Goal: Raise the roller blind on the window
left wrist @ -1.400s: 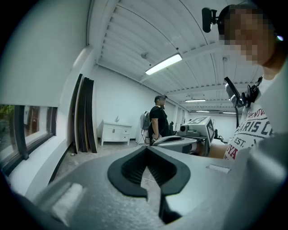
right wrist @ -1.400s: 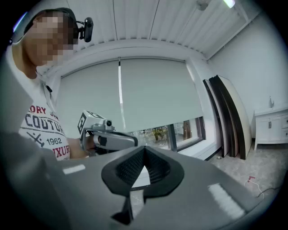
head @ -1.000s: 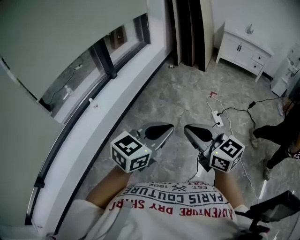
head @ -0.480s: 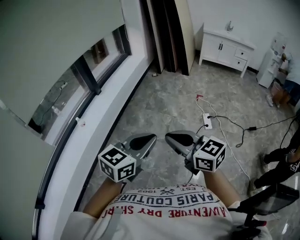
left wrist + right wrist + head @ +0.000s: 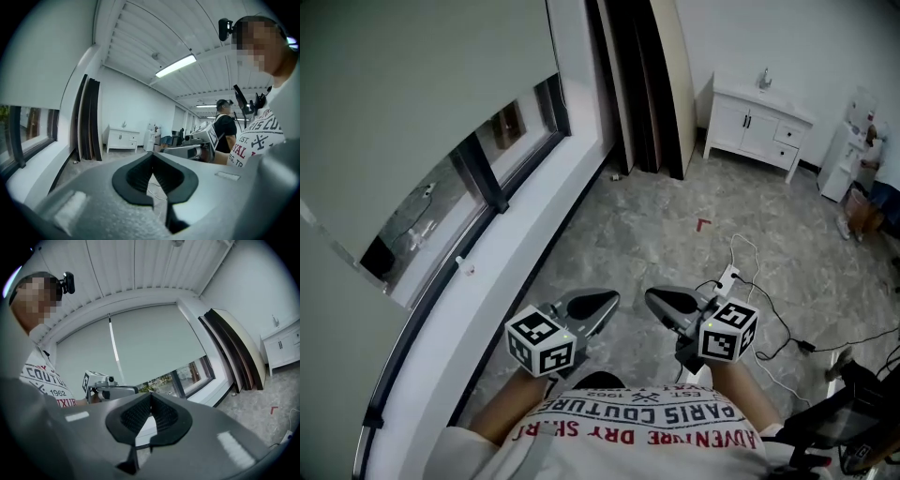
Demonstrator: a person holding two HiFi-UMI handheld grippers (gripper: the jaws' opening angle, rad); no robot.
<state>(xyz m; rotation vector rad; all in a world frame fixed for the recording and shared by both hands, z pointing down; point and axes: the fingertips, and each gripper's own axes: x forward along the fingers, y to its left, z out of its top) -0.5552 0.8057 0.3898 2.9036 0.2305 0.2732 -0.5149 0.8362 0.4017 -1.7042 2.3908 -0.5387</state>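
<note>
The grey-green roller blind [image 5: 403, 103] hangs over most of the window at the upper left, and its bottom bar [image 5: 441, 150] leaves a strip of glass [image 5: 441, 202] bare. In the right gripper view the blind [image 5: 150, 343] fills the middle, with a thin white vertical line [image 5: 114, 350] on it. My left gripper [image 5: 607, 300] and right gripper [image 5: 656, 300] are held side by side in front of my chest, over the floor and away from the window. Both are shut with nothing between the jaws [image 5: 153, 161] [image 5: 151, 400].
A white sill [image 5: 502, 272] runs below the window. Dark boards [image 5: 642, 84] lean in the corner beside a white cabinet [image 5: 759, 122]. A power strip and cables [image 5: 728, 278] lie on the stone floor. Another person [image 5: 226, 133] stands further back, and equipment [image 5: 853, 417] is at the lower right.
Both grippers have sunk a little and come closer to my body, still shut and empty. The head view has swung, so the cabinet and floor cables sit differently in the picture.
</note>
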